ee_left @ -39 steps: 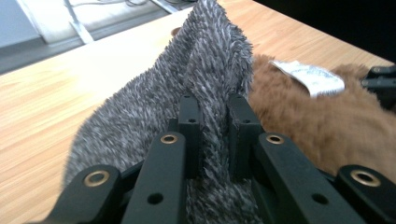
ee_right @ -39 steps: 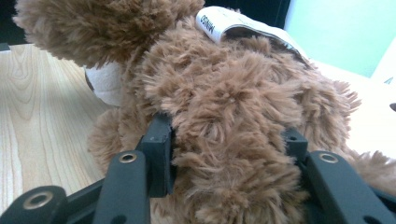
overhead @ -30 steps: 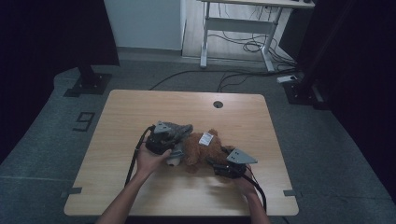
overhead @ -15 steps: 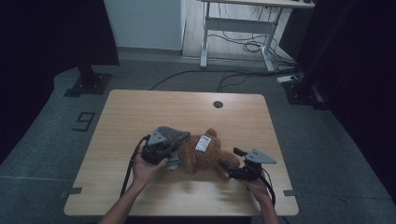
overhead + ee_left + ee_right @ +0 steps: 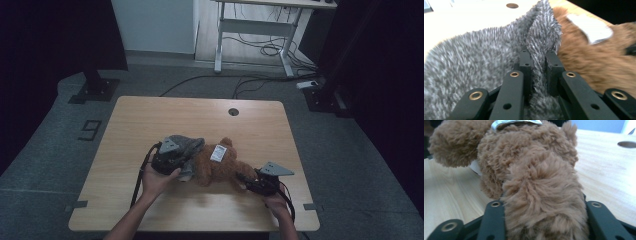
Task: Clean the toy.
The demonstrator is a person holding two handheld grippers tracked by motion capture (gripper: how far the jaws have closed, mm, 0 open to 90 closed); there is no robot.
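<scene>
Nearest me, my right tongs (image 5: 246,179) sit at about four o'clock on the bench (image 5: 150,115), clamped on a limb of the brown plush bear (image 5: 220,167); in the right gripper view that furry limb (image 5: 544,202) fills the gap between the jaws. My left tongs (image 5: 176,159) lie at eight o'clock, pressed together on a fold of the grey fuzzy cloth (image 5: 474,57), which touches the bear's nine o'clock side. The bear lies mid-bench, a white tag (image 5: 218,152) on top. Farther off, at twelve o'clock, a round hole (image 5: 233,111) marks the bench
</scene>
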